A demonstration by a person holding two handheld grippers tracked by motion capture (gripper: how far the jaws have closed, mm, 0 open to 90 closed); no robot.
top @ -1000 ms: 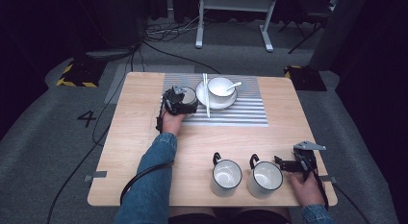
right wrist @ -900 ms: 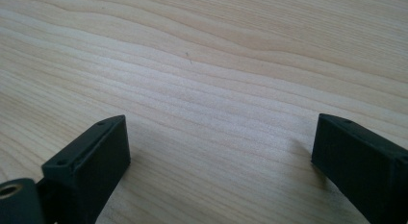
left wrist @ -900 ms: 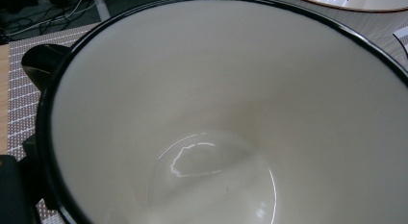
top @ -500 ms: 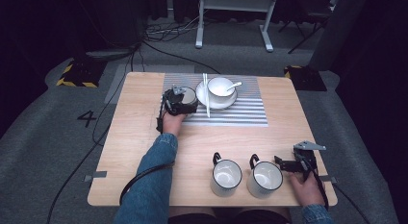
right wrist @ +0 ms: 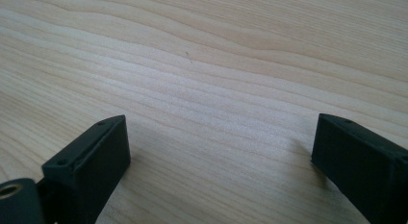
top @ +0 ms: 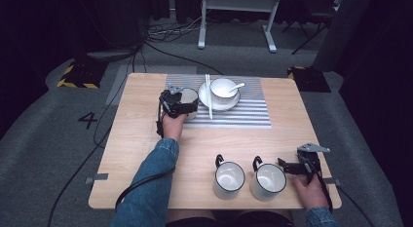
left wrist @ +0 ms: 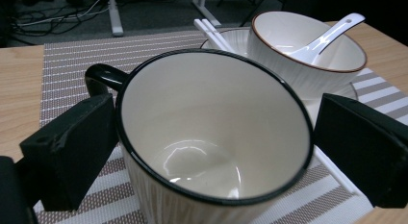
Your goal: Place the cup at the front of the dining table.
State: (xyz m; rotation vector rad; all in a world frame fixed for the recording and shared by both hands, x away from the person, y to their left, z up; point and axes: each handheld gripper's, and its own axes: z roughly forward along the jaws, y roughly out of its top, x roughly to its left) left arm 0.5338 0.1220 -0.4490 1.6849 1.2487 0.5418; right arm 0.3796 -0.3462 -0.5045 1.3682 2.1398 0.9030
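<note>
A white mug with a black rim [left wrist: 211, 137] stands on the striped placemat [top: 243, 117], just left of the plate. My left gripper [top: 178, 101] is shut on this mug [top: 188, 96], one jaw on each side of it and the handle by the left jaw. Beyond it a white bowl [left wrist: 308, 51] holds a white spoon [left wrist: 327, 36]. In its own view, my left gripper [left wrist: 216, 118] has the mug between its jaws. My right gripper [top: 286, 165] rests low near the table's front right corner, open, with only bare wood between its jaws [right wrist: 219, 137].
The bowl [top: 224, 88] sits on a plate [top: 207, 101] with white chopsticks [top: 209, 103] laid across it. Two more white mugs [top: 229, 178] [top: 268, 180] stand at the front edge, left of my right gripper. The wooden table [top: 146, 139] is bare at the left.
</note>
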